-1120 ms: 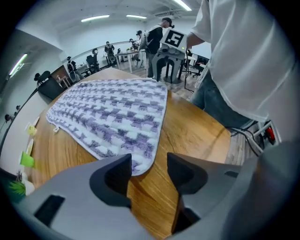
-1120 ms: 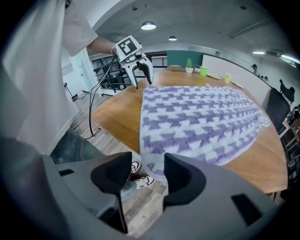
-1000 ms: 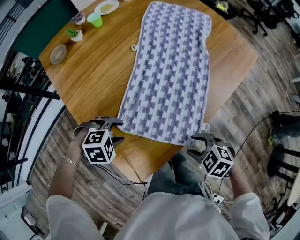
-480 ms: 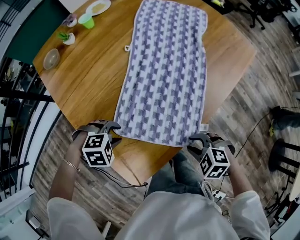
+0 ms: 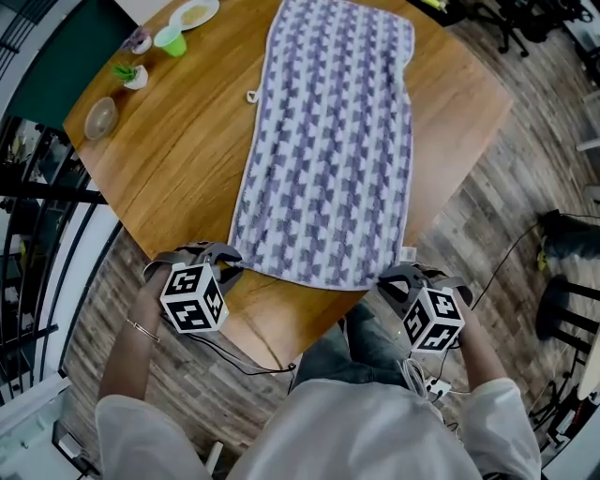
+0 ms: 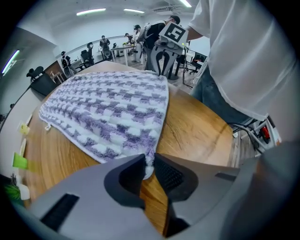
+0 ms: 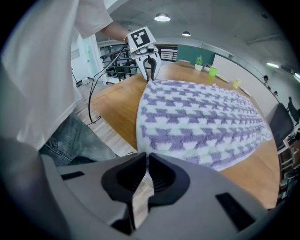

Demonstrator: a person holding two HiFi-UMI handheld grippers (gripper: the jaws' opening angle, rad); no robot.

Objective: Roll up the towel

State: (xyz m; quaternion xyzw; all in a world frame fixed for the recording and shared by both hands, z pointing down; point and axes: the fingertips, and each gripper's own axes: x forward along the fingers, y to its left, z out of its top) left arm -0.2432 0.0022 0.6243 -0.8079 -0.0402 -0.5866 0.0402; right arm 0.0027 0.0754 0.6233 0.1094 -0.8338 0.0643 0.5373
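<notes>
- Head view: the towel (image 5: 328,141) lies flat and fully spread along the table (image 5: 178,159). One short end is at the table's near edge and the other reaches toward its far side. No turn of a roll shows yet.
- Head view: the left gripper (image 5: 228,262) sits at the table's near edge, on the towel's left near corner. The right gripper (image 5: 392,281) is on the right near corner, just where the table's edge runs out. A green cup (image 5: 172,40) and a plate (image 5: 194,13) stand at the table's far left corner, well apart from the work.
- Left gripper view: the jaws are closing with the towel's corner between them. The fluffy tip already fills the narrow gap and touches both pads, just above the table's bare wood.
- Right gripper view: the jaws have come together at the table's edge, with floor visible below them. A pale sliver of hem seems nipped at their tips, though the bite looks very thin.
- Step in hand, as I judge it: taking hold of both near corners, the start of the roll.
- Next move: lift both corners a little and fold the near end over toward the table's far side. Both sides should stay level so the roll starts straight. The right side's shallow hold could slip, so that side may need a fresh, deeper grip.
</notes>
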